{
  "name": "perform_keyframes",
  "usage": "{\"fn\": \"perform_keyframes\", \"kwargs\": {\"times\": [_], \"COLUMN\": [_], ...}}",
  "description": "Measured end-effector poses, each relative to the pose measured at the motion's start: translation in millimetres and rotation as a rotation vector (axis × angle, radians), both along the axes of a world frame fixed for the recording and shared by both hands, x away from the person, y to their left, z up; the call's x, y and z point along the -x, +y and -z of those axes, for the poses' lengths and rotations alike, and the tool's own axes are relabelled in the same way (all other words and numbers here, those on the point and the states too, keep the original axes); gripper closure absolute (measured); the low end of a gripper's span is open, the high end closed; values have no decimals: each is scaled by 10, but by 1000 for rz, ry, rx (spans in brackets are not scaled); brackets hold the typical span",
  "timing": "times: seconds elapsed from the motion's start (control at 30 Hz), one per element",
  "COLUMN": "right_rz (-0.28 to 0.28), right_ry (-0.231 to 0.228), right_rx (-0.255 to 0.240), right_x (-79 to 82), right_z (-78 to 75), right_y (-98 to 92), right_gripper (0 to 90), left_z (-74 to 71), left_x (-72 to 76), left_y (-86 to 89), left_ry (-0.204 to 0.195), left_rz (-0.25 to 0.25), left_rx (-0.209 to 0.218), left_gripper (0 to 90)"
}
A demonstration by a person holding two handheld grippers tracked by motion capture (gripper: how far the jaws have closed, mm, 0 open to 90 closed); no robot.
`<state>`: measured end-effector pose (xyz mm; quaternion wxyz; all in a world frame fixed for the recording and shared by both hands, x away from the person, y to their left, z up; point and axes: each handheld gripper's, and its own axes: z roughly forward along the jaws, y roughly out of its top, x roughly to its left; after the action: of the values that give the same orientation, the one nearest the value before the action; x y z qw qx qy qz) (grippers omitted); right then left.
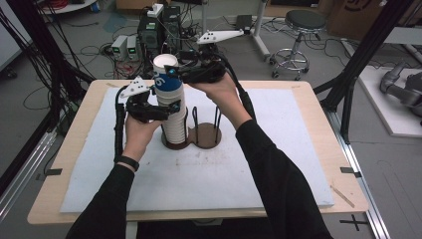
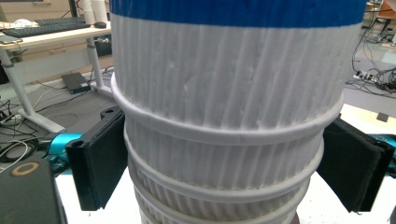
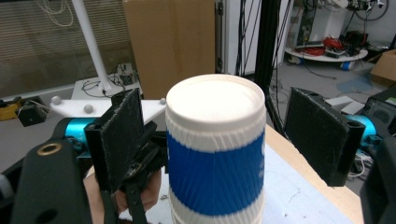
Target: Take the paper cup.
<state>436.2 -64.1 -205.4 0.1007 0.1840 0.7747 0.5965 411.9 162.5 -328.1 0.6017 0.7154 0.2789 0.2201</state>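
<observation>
Two grippers on one stack of ribbed paper cups [image 1: 174,122], sitting in the left ring of a brown wire holder [image 1: 205,133] mid-table. Left gripper [image 1: 166,110] has both pads pressed on the stack (bottom's cut off in its view). Right gripper [image 1: 175,71] straddles the blue-banded top cup [image 1: 166,74], jaws apart, probably not touching. White print on the band is unreadable.

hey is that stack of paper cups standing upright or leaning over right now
Upright. The stack of cups rises straight from the brown holder base, blue-banded cup on top, mouth down.
</observation>
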Motion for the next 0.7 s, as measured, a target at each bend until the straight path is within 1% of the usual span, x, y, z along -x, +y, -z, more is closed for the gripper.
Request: {"fn": "perform_keyframes", "kwargs": {"times": [0.13, 0.17, 0.27, 0.3, 0.33, 0.37, 0.5, 0.6, 0.63, 0.67, 0.7], "right_rz": [5, 19, 15, 13, 16, 18, 25, 24, 30, 30, 27], "right_ry": [17, 26, 41, 46, 52, 48, 50, 52, 38, 38, 24], "right_rx": [7, 11, 6, 2, 0, 22, 40, 42, 43, 43, 33], "right_x": [-24, -40, -67, -80, -83, -90, -96, -99, -85, -85, -76], "right_z": [8, 15, 20, 21, 23, 33, 49, 50, 38, 38, 22], "right_y": [58, 93, 119, 132, 146, 175, 202, 208, 209, 209, 199], "right_gripper": [209, 209, 209, 213, 245, 283, 291, 301, 306, 306, 307], "left_z": [1, 2, 3, 3, 4, 4, 4, 3, 3, 3, 2], "left_x": [-1, -1, -3, -3, -5, -6, -7, -6, -5, -5, -3], "left_y": [-1, -2, -5, -6, -6, -5, 4, 8, 5, 5, 0], "left_ry": [0, 0, -1, -1, -2, -1, 2, 4, 2, 2, 1], "left_rz": [-1, 0, -1, -1, 1, -1, 1, 0, 1, 1, 1], "left_rx": [2, 2, 3, 4, 4, 6, 7, 8, 6, 6, 5], "left_gripper": [119, 118, 119, 119, 119, 119, 119, 119, 119, 119, 119]}}
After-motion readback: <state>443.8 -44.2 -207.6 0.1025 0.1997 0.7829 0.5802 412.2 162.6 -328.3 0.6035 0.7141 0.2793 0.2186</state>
